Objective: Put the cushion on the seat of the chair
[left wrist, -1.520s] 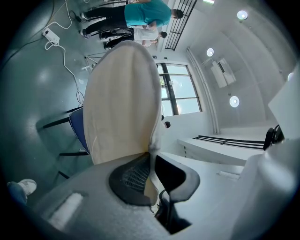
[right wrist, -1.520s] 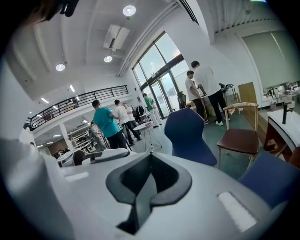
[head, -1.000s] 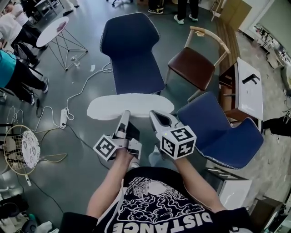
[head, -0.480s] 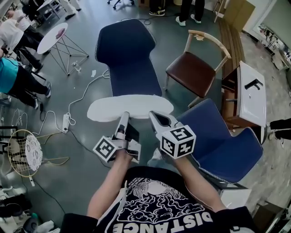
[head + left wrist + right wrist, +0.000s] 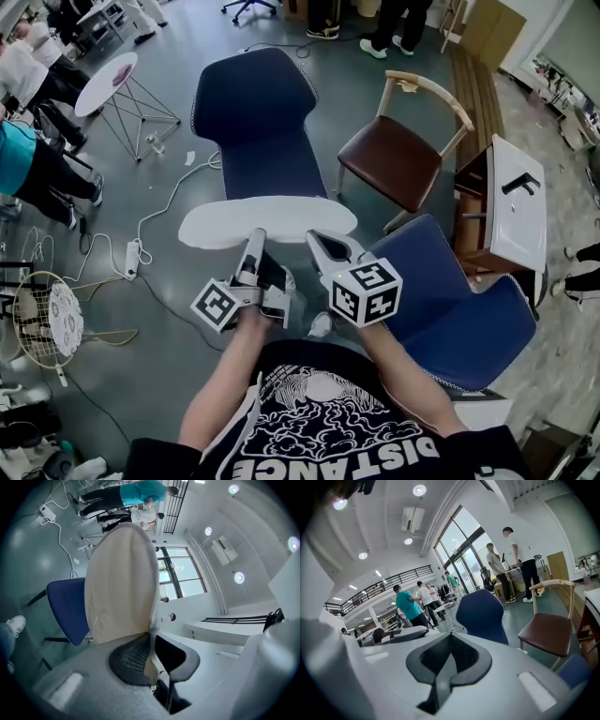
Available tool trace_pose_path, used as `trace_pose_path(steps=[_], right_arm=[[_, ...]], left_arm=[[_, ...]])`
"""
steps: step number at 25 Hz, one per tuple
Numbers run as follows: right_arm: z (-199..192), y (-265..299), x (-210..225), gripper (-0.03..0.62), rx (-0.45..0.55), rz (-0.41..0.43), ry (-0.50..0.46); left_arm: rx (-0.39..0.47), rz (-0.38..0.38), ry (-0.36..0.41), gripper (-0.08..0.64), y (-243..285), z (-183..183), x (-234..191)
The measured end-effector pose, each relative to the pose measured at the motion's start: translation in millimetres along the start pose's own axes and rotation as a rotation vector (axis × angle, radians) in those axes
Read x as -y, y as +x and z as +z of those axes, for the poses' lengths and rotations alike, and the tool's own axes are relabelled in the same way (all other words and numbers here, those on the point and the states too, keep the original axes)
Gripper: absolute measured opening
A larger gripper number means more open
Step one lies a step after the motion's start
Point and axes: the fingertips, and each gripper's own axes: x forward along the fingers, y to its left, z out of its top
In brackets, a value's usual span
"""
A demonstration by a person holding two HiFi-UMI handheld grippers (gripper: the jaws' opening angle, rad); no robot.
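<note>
Pinching near edge of white cushion [image 5: 267,220] in left gripper [image 5: 255,240] fingers, nearly closed; held aloft at front edge of blue chair [image 5: 258,122] seat. Closed, empty fingers on right gripper [image 5: 325,246], beside same edge. Open floor [image 5: 159,337] to left.

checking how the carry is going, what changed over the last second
The person has walked forward with the cushion. The blue chair ahead and the brown chair have slid down the head view, closer to the grippers. Nothing was taken hold of or let go. The left gripper stays clamped on the cushion's near edge, the right gripper stays shut and empty beside it, and the cushion is still carried flat.
</note>
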Motion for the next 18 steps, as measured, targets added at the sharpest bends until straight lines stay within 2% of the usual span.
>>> trace_pose_path(steps=[10,18], right_arm=[[18.6,34.1,35.4,-0.003,-0.031,-0.025,-0.029],[38.0,81.6,63.3,-0.003,-0.07,-0.044,-0.022]], left_arm=[[0.012,-0.004,-0.049,0.038,50.9,11.3,-25.5],[0.0,0.023,-0.073,0.038,101.7,35.3,-50.1]])
